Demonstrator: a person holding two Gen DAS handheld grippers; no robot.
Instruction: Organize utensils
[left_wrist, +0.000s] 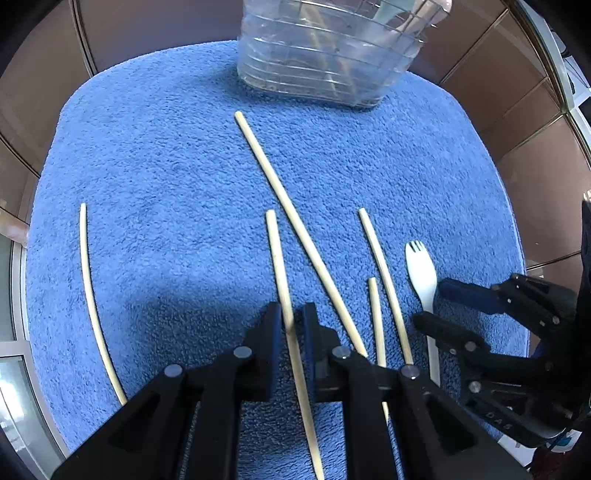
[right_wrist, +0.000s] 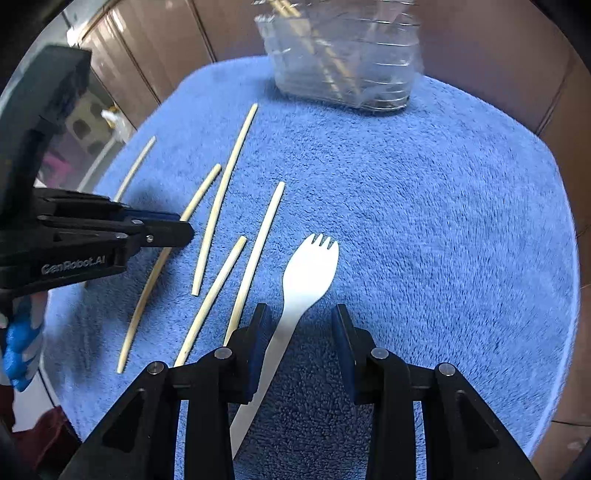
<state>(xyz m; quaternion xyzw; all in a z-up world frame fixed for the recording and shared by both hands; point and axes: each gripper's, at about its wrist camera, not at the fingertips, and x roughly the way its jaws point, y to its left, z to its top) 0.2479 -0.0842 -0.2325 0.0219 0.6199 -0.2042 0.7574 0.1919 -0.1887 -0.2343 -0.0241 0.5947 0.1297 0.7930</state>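
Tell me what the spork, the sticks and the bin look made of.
Spork: probably plastic, matte white and smooth. Sticks: likely bamboo or wood, pale tan and unvarnished. Bin: clear plastic, ribbed and see-through, with more sticks visible inside.

Five pale, slender wooden chopsticks lay loose on the mat: a curved-looking one (left_wrist: 92, 299) far to the left, one (left_wrist: 277, 266) between black gripper fingers, a long diagonal one (left_wrist: 295, 229), a short-showing one (left_wrist: 375, 314), and one (left_wrist: 382, 273) nearest the spork. There was one white plastic spork (left_wrist: 421, 273) with short tines. One fluffy blue towel mat (left_wrist: 166, 147) lay beneath them all. One clear ribbed plastic container (left_wrist: 325, 55) stood at the far edge, with more chopsticks inside, too blurred to count. Two black two-finger grippers showed.
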